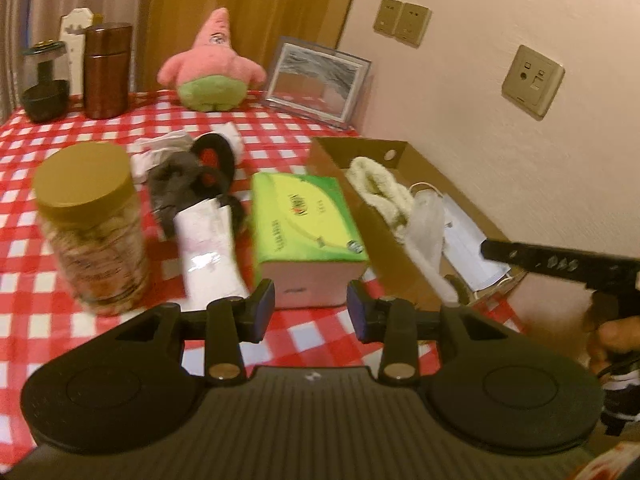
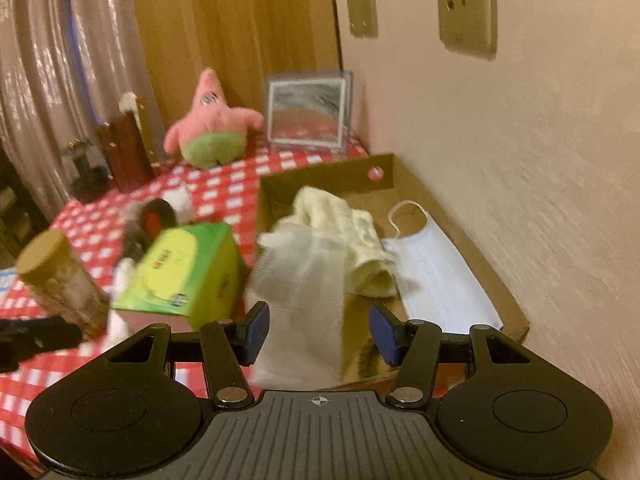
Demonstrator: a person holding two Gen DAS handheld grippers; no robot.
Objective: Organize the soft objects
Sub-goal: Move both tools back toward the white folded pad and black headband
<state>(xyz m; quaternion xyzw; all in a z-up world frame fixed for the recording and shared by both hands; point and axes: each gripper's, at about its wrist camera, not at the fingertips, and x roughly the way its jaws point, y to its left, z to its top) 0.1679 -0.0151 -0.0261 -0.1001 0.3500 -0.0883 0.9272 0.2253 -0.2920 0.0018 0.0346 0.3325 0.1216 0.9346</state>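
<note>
Both grippers' fingers stood wide, holding nothing: left gripper [image 1: 311,306] faced the tissue box [image 1: 306,222]. Right gripper [image 2: 319,330] hung over a white sock [image 2: 300,300] draped at the carton [image 2: 460,216] edge.

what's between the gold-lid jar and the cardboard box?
Left wrist view: between jar and cardboard box lie a white tube, then the green tissue box.

The print on the green tissue box [image 1: 306,216] is too blurred to read.

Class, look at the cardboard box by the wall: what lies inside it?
Inside the cardboard box: a cream fluffy cloth, a white sock and a face mask. Whatever lies beneath them is covered.
</note>
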